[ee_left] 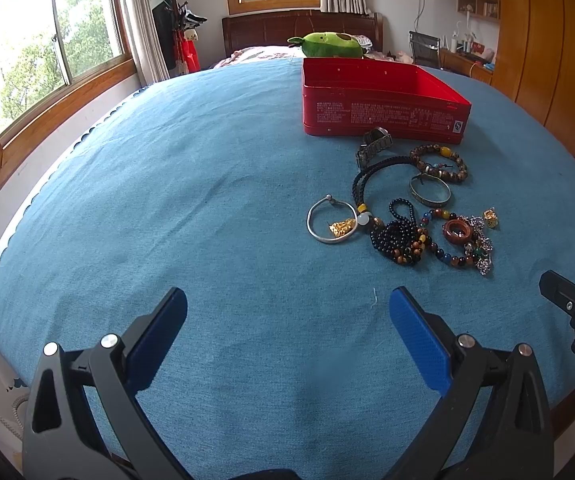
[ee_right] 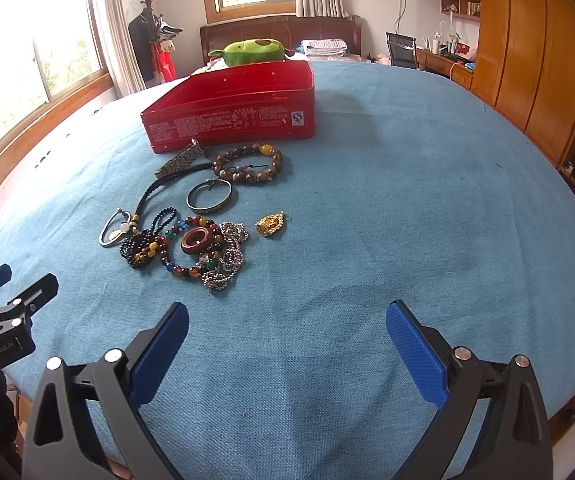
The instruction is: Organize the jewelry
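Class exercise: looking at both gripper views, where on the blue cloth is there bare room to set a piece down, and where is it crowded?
Bare: the blue cloth between the silver bangle and the window-side edge; the stretch from the gold pendant to the wardrobe side; the strip before both open grippers. Crowded: the jewelry heap in front of the red tin.

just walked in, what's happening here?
A person holds two grippers over a blue cloth. The left gripper and right gripper are both open and holding nothing. A pile of jewelry lies loose in front of an open red tin. No jewelry shows in the tin.
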Available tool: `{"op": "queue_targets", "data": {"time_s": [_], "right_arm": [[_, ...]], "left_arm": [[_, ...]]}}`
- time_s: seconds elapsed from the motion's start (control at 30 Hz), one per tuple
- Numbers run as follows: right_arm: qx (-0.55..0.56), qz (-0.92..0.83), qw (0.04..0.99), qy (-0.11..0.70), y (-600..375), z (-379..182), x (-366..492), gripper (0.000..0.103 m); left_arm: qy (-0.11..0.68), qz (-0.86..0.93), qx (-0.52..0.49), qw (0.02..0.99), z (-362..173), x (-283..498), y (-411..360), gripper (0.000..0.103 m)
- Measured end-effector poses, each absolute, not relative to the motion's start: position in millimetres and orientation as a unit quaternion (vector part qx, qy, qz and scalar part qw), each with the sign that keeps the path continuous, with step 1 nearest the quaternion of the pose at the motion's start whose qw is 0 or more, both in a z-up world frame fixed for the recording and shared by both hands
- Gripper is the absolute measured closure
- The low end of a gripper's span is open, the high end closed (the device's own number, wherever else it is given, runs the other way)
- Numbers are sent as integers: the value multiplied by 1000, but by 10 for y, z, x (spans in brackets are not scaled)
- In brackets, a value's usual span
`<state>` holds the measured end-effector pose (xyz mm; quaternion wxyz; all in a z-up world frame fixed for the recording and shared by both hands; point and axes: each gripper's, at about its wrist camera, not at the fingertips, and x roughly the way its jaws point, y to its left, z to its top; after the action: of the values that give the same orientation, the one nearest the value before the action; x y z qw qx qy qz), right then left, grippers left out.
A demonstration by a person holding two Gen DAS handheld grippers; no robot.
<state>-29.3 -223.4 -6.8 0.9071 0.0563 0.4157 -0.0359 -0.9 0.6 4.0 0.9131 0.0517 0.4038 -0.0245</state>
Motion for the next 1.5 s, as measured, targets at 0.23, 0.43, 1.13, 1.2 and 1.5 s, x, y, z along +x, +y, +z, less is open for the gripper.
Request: {"op": "queue_targets", "data": {"time_s": [0.23,0.43,1.13,1.2,1.5], "right_arm": [[57,-36,907,416,-2235,-61,-295,4],[57,-35,907,416,-2234,-57,-292,4],[57,-36,907,415,-2241,-64,-295,4],[58,-36,907,415,-2230,-60,-292,4],[58,-36,907,415,-2231,-69,-284,4]], "left_arm": [[403,-25,52,914,55,-13,4,3],[403,-24,52,914,38,2,57,3],[402,-24,53,914,24,9,35,3],[403,-24,53,914,28,14,42,3],[402,-24,53,914,29,9,33,3]]}}
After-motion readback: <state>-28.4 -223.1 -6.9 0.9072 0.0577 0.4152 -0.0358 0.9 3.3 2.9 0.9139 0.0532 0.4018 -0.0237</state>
